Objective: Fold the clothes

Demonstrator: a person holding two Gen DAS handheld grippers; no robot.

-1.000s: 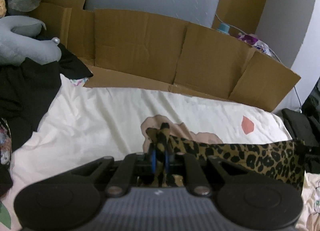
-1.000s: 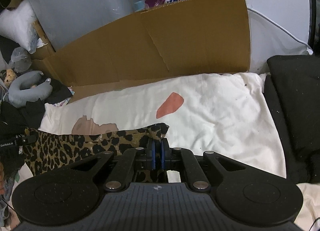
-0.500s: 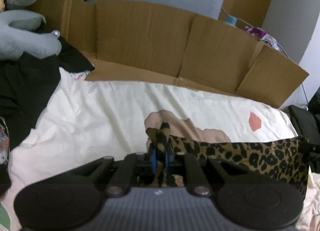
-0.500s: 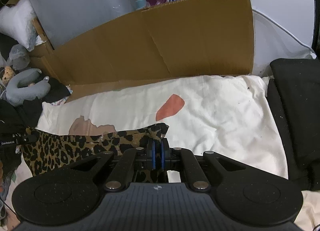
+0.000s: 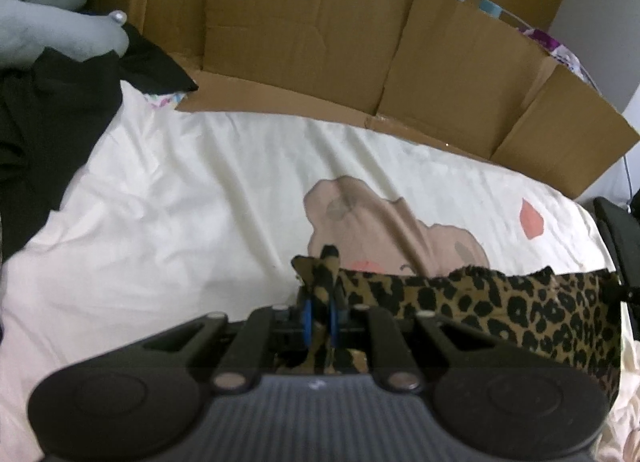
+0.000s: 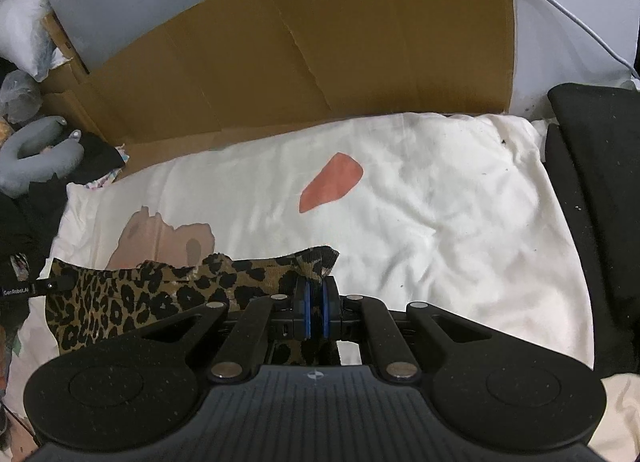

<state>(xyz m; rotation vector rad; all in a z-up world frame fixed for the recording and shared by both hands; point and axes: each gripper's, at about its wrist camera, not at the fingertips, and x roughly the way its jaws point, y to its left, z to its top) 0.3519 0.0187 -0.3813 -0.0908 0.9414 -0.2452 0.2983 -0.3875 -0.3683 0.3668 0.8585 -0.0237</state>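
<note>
the left gripper (image 5: 319,312) is clamped tight on one top corner of the leopard-print garment (image 5: 500,306), blue pads (image 5: 307,316) nearly meeting with cloth bunched between them. the right gripper (image 6: 315,312) pinches the opposite corner (image 6: 316,258) the same way. between them the garment's long axis runs side to side, its upper edge sagging a little, the rest hanging toward the cream bedsheet (image 6: 440,221). each gripper is at its own end, neither nearer. flattened cardboard (image 5: 300,33) stands beyond the sheet, black clothes (image 5: 48,101) to the left.

open cream sheet (image 5: 192,197) ahead, cardboard wall (image 5: 304,45) behind, black clothes (image 5: 36,121) left
</note>
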